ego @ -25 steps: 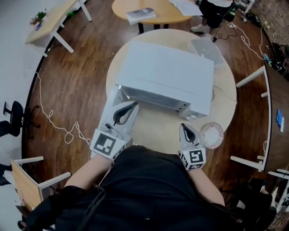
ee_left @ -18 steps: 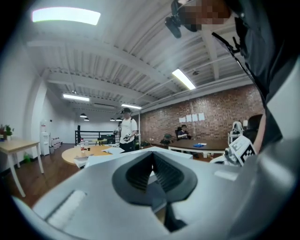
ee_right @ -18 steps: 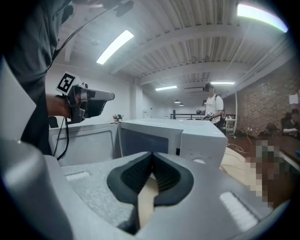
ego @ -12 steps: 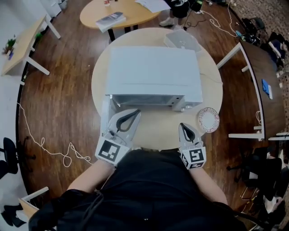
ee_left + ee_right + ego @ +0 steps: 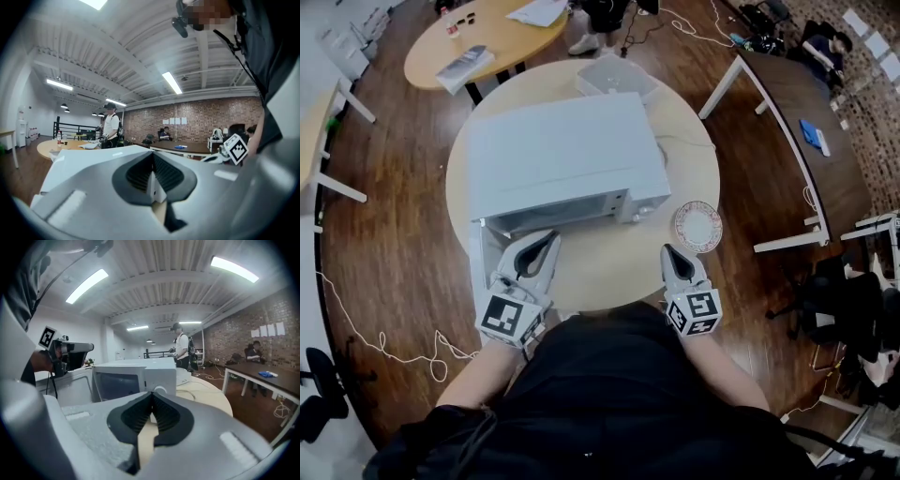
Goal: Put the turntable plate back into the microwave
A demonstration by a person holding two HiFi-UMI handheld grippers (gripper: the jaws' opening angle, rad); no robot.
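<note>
Lying flat on the round table (image 5: 609, 267), the turntable plate (image 5: 698, 226) sits just right of the white microwave (image 5: 562, 155), near the right gripper (image 5: 668, 251), whose jaws are pressed together, empty. The left gripper (image 5: 550, 237), likewise closed on nothing, hovers beside the open microwave door (image 5: 477, 258).

Two grippers, the left gripper (image 5: 549, 236) and the right gripper (image 5: 671, 251). One microwave (image 5: 562, 155) ahead of both, one plate (image 5: 698, 226) beside the right gripper, one table (image 5: 614, 261) beneath.

The microwave (image 5: 562, 155) is white, the plate (image 5: 698, 226) pink-patterned.
</note>
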